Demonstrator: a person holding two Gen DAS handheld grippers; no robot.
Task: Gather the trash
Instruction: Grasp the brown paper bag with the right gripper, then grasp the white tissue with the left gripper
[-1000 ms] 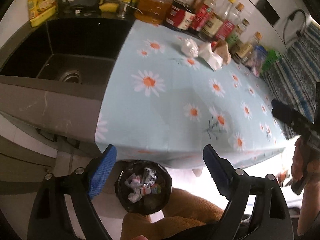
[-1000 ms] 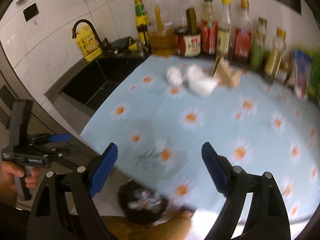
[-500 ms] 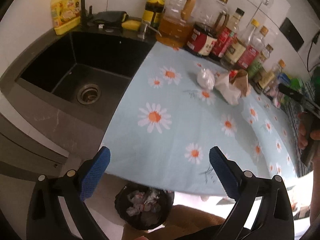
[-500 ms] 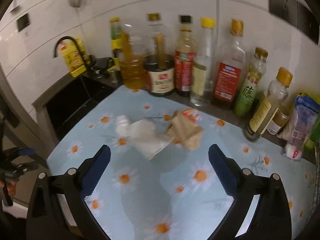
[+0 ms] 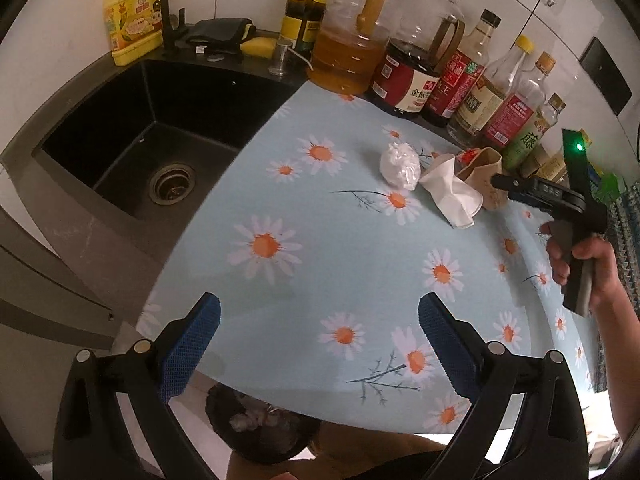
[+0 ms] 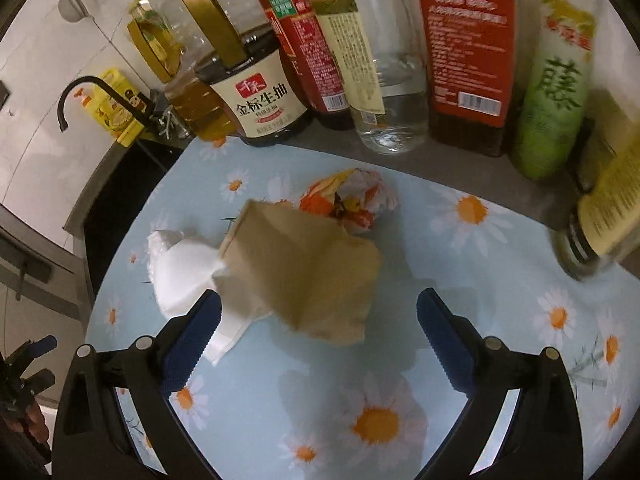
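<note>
Trash lies on the daisy-print cloth (image 5: 320,264): a crushed brown paper cup (image 6: 308,276), a crushed white paper cup (image 6: 184,276), a white plastic wad (image 5: 400,164) and an orange-and-white wrapper (image 6: 352,200). The brown cup (image 5: 486,172) and white cup (image 5: 452,196) also show in the left wrist view. My right gripper (image 6: 318,332) is open, just short of the brown cup, its left finger by the white cup. My left gripper (image 5: 318,340) is open and empty over the counter's front edge. A black trash bin (image 5: 260,432) with trash sits on the floor below it.
A row of sauce and oil bottles (image 5: 412,80) stands along the back wall, close behind the trash (image 6: 468,60). A black sink (image 5: 152,148) lies left of the cloth, with a yellow detergent bottle (image 5: 132,24) behind it.
My right gripper has moved forward across the counter, close up to the brown cup. My left gripper has risen and moved forward from over the bin to the counter's edge. Both stayed open.
</note>
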